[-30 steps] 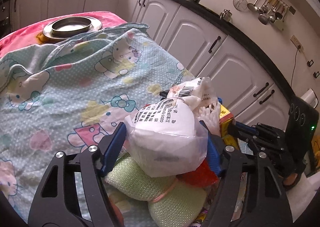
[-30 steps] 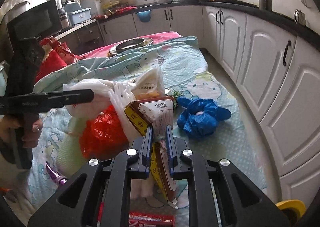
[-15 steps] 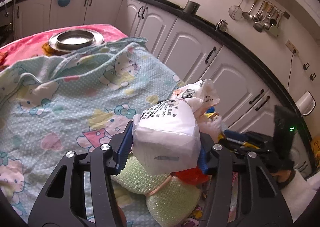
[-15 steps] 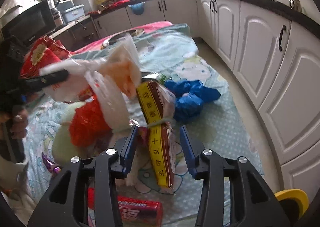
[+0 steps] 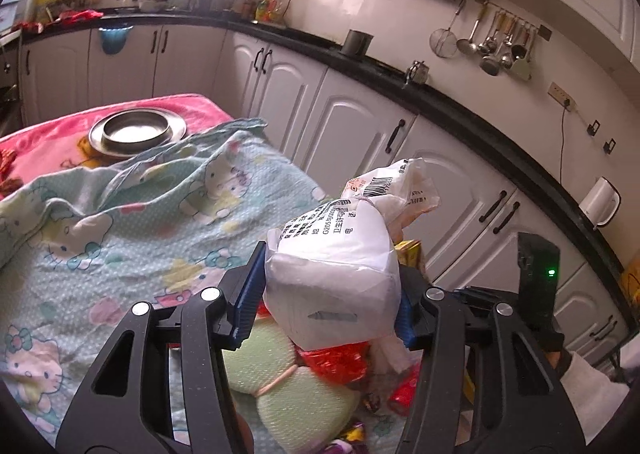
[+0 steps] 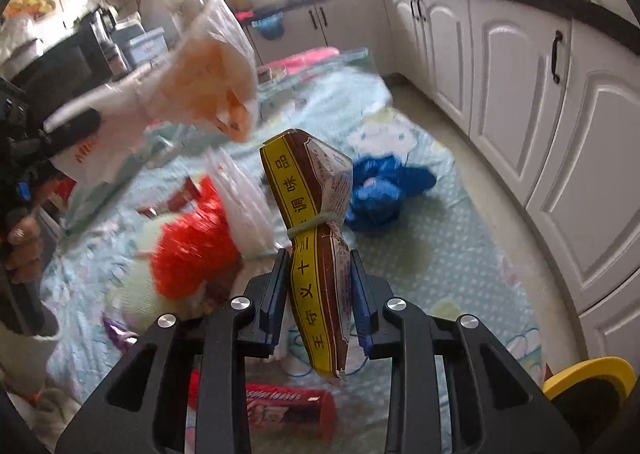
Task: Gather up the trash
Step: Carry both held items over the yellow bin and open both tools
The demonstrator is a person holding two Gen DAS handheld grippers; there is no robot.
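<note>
My left gripper (image 5: 326, 294) is shut on a white printed plastic packet (image 5: 336, 274) and holds it above the Hello Kitty blanket (image 5: 140, 214). The same packet shows blurred at the upper left of the right wrist view (image 6: 160, 102). My right gripper (image 6: 320, 290) is shut on a brown and yellow seasoning packet (image 6: 316, 234) tied with a rubber band, held upright above the blanket. Below lie a red crinkled bag (image 6: 192, 246), a green sponge (image 5: 288, 382), a blue bag (image 6: 380, 190) and a red wrapper (image 6: 288, 410).
A metal plate with a bowl (image 5: 138, 130) sits on the pink blanket at the far end. White cabinets (image 5: 360, 122) run along the right. A yellow object (image 6: 588, 378) is at the lower right. Small wrappers (image 6: 118, 334) lie on the blanket.
My left gripper has lifted the white packet higher. My right gripper opened, then closed lower on the seasoning packet, which now stands upright above the pile.
</note>
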